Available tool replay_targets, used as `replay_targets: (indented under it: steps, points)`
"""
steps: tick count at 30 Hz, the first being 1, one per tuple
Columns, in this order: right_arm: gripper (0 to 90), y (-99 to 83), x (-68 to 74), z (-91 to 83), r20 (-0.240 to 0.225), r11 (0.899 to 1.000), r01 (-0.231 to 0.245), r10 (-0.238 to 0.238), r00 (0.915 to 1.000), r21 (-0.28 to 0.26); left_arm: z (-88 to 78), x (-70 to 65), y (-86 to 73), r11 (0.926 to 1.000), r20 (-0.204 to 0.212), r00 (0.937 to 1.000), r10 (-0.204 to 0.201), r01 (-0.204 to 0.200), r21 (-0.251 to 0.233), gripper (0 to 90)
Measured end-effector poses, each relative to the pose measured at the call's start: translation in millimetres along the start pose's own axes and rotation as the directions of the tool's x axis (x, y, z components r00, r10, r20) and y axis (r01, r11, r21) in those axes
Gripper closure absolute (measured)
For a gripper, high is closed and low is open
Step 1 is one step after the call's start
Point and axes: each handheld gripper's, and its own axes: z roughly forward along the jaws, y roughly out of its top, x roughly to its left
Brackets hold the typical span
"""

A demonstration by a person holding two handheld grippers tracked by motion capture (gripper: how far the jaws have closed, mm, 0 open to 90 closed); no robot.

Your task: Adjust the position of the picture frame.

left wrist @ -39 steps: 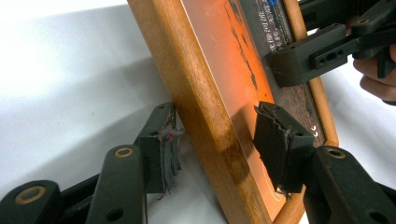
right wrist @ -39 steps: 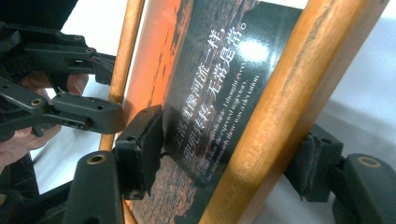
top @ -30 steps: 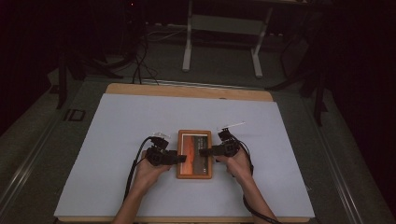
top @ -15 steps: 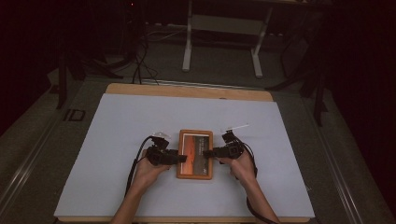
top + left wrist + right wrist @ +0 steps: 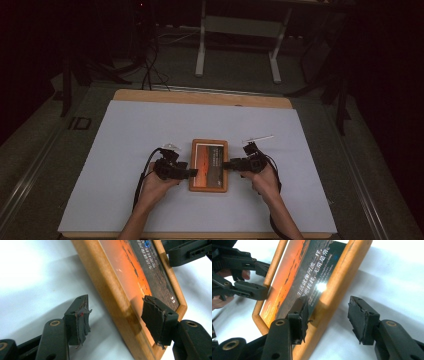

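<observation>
Your left gripper [image 5: 115, 320] straddles the frame's [image 5: 209, 165] 9 o'clock rail, jaws just widened, pads clear. Your right gripper [image 5: 329, 320] straddles the 3 o'clock rail, jaws narrowing, not pinching. Frame lies flat mid-table [image 5: 125, 150]. Step: bracketing. Next: clench both evenly.

The picture frame [image 5: 209, 165] is warm orange-brown wood, and the print inside it runs from a glowing orange band along one long side to a dark brown-black band along the other, crossed by small pale lettering with a tiny blue mark near one end. Under the frame, the table cover [image 5: 125, 150] is plain pale bluish white, edged by a light wooden table rim [image 5: 200, 97]. On either side of the frame, the left gripper [image 5: 192, 172] and right gripper [image 5: 226, 164] are matt black with frayed dark grey pads [image 5: 157, 317] and brass-coloured rivets.
</observation>
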Motion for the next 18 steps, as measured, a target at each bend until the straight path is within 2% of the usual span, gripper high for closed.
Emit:
replay_targets:
  steps: [5,6,9,10,11,12,14,18]
  points:
    - [52.1,-5.9,2.2,-8.6,0.025,0.999,0.023,-0.022,0.9995,-0.035,-10.5,1.3,-3.0,0.9996,-0.013,0.9999,-0.002,0.002,-0.027,39.4]
    - [53.0,-10.1,3.5,-11.7,0.034,0.998,0.034,-0.033,0.9989,-0.046,-16.1,1.2,-4.5,0.9986,-0.013,0.9999,-0.004,0.003,-0.052,39.4]
    - [53.8,-14.9,4.9,-13.6,0.05,0.998,0.044,-0.042,0.9979,-0.048,-21.2,0.4,-6.5,0.9977,-0.021,0.9998,-0.003,0.001,-0.068,39.5]
    - [54.0,-18.9,6.0,-15.2,0.079,0.997,0.062,-0.058,0.9951,-0.045,-26.8,-1.8,-9.2,0.9968,-0.041,0.9991,0.009,-0.012,-0.079,39.6]
    - [54.0,-18.9,6.0,-15.2,0.079,0.997,0.062,-0.058,0.9951,-0.045,-26.8,-1.8,-9.2,0.9968,-0.041,0.9991,0.009,-0.012,-0.079,39.5]
    - [54.6,-20.3,5.9,-15.8,0.086,0.997,0.063,-0.059,0.9945,-0.047,-31.7,-4.3,-12.1,0.9952,-0.064,0.9978,0.019,-0.025,-0.094,39.5]
    - [55.7,-23.3,5.0,-16.0,0.109,0.996,0.07,-0.064,0.9919,-0.052,-38.1,-5.9,-15.1,0.9934,-0.082,0.9963,0.025,-0.034,-0.11,39.5]
    - [57.1,-24.7,7.7,-15.0,0.15,0.993,0.101,-0.091,0.9845,-0.065,-49.5,-7.4,-19.5,0.9871,-0.138,0.9901,0.022,-0.043,-0.154,39.5]
